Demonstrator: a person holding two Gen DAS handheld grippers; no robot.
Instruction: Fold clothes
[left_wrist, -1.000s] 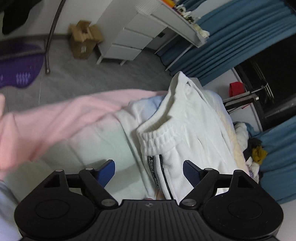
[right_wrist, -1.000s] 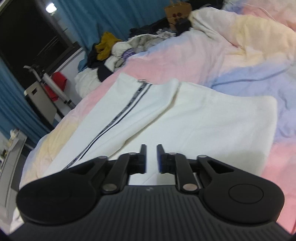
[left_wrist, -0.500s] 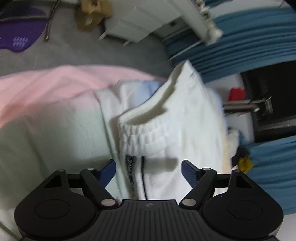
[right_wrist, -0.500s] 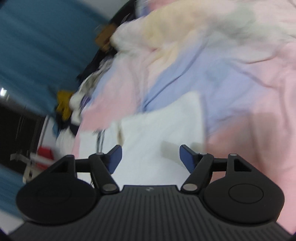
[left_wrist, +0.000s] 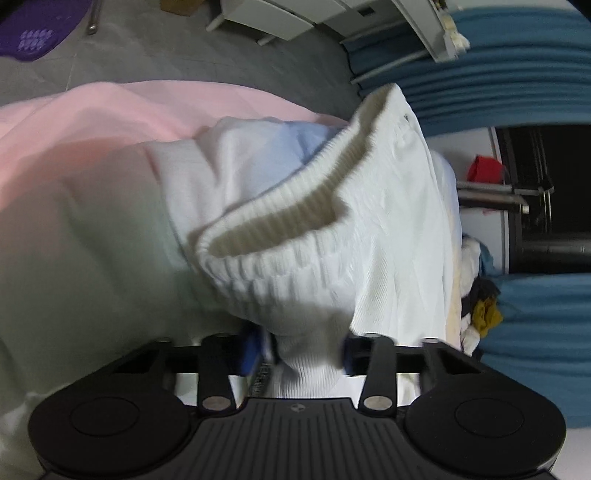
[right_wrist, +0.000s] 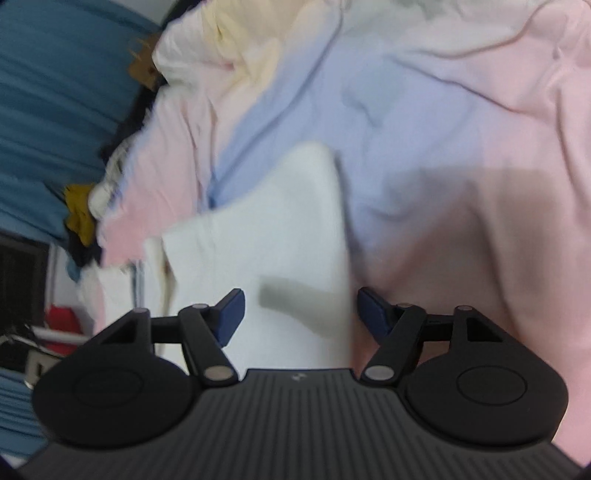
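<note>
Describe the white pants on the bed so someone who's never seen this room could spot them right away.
Find the bed with the pastel pink, blue and yellow duvet. The white pants lie on top of it, near the bed's edge. Their thick ribbed waistband and a dark side stripe set them apart from the bedding.

The left tongs (left_wrist: 301, 356) are closing, and the white pants (left_wrist: 332, 258) bunch up between them and hide most of the blue pads. It is too blurry to tell if the pads press the cloth. The clothes pile (right_wrist: 83, 218) is a smear.
</note>
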